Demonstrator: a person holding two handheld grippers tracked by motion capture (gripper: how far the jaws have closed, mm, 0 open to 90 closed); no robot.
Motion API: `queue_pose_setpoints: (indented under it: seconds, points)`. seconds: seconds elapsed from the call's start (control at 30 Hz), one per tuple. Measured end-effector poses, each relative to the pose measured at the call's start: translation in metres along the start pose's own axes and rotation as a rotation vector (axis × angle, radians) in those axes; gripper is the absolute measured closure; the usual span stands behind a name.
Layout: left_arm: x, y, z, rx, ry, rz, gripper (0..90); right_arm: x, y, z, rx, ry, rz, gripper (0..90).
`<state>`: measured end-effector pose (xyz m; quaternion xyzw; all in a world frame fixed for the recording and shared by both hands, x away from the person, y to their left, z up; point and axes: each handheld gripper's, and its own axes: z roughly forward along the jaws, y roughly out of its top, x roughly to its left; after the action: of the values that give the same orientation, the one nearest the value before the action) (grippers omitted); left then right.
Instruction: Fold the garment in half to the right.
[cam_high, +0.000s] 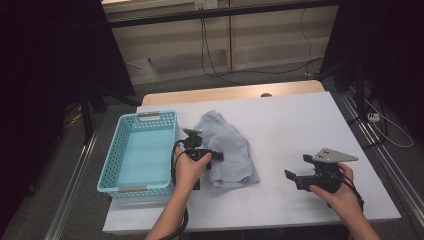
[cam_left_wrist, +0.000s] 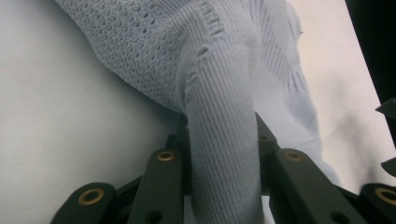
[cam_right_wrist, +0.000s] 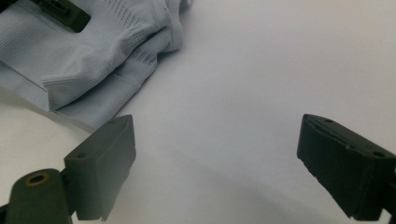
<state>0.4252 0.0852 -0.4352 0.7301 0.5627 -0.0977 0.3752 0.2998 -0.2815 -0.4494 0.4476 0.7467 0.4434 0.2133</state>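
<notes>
Covering most of the scene, one white table (cam_high: 300, 130) carries one turquoise basket (cam_high: 111, 165) at the left and, just beside it, one pale blue knit garment (cam_high: 230, 150), crumpled. It looks light, soft and limp, so it should sag when lifted; a bunched ridge is the best hold. The left tool (cam_left_wrist: 224, 186) is closed on such a fold, while the right tool (cam_right_wrist: 217, 163) hangs wide open, holding nothing.

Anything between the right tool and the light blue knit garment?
Nothing: bare white table top separates the open right tool from the light blue knit garment, in the right gripper view.
</notes>
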Motion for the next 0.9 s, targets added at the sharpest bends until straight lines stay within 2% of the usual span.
queue_pose_setpoints:
  seconds: [0.17,0.37,0.43,0.47,0.63,0.9]
  points:
    - [-0.007,0.013,-0.010,0.046,0.062,0.040,72.6,-0.002,0.003,-0.003,-0.020,0.004,0.010,10.6]
    - [-0.014,0.025,-0.022,0.106,0.120,0.087,72.6,-0.002,0.001,-0.002,-0.012,0.012,0.011,9.5]
    - [-0.013,0.027,-0.025,0.121,0.131,0.106,72.6,-0.001,0.001,-0.002,-0.007,0.014,0.015,9.1]
    - [-0.013,0.028,-0.026,0.122,0.138,0.100,72.6,-0.001,0.001,-0.002,-0.005,0.016,0.015,9.1]
    - [-0.017,0.031,-0.032,0.145,0.175,0.127,72.5,0.004,-0.001,-0.005,-0.004,0.026,0.014,8.9]
    - [-0.022,0.037,-0.043,0.174,0.200,0.157,72.6,0.008,-0.005,-0.012,-0.007,0.041,0.000,7.3]
